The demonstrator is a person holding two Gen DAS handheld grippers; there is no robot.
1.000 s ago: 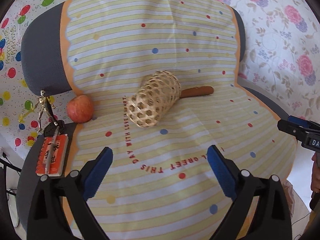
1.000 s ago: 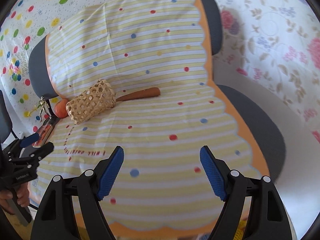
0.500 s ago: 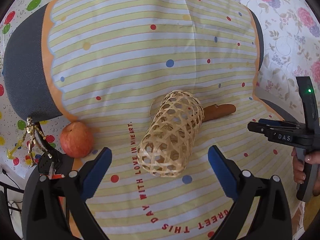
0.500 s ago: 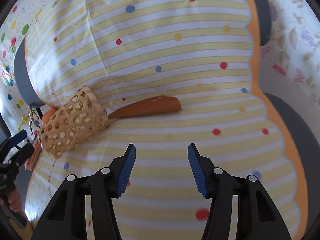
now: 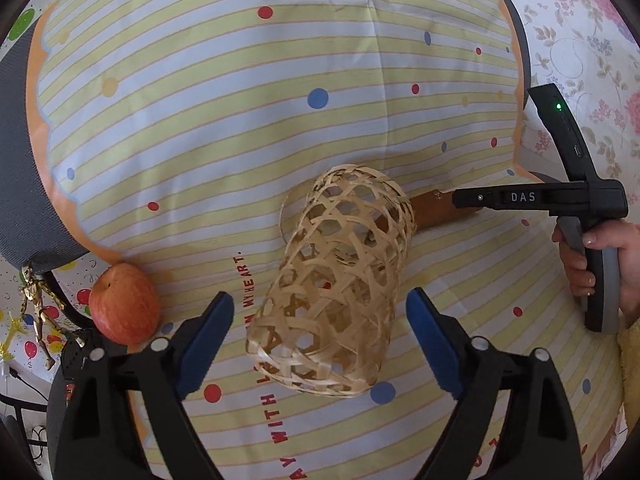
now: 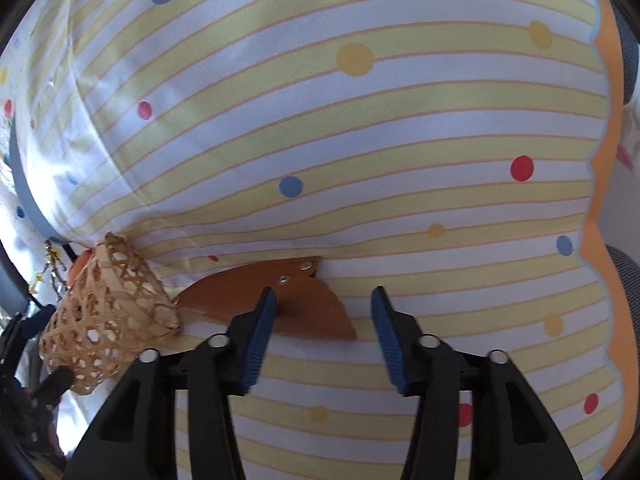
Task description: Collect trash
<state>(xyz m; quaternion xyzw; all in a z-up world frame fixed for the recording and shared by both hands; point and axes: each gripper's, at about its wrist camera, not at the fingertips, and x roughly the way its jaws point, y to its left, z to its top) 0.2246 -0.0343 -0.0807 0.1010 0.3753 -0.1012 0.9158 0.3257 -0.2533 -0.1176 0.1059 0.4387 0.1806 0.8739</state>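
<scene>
Striped dotted cloth [image 5: 224, 128] draped over a chair, floral and dotted sheets behind. We had the left gripper [image 5: 320, 332] with jaws wide apart either side of the woven basket [image 5: 340, 280], which lay tipped on its side on the cloth, likely lined up to grab and steady it. Right gripper [image 6: 320, 334] jaws apart too, straddling the brown leather piece [image 6: 280, 300], the probable trash, touching the basket's rim. Only the left view showed the apple [image 5: 124, 302] beside the basket; only the right showed the leather's snaps.
</scene>
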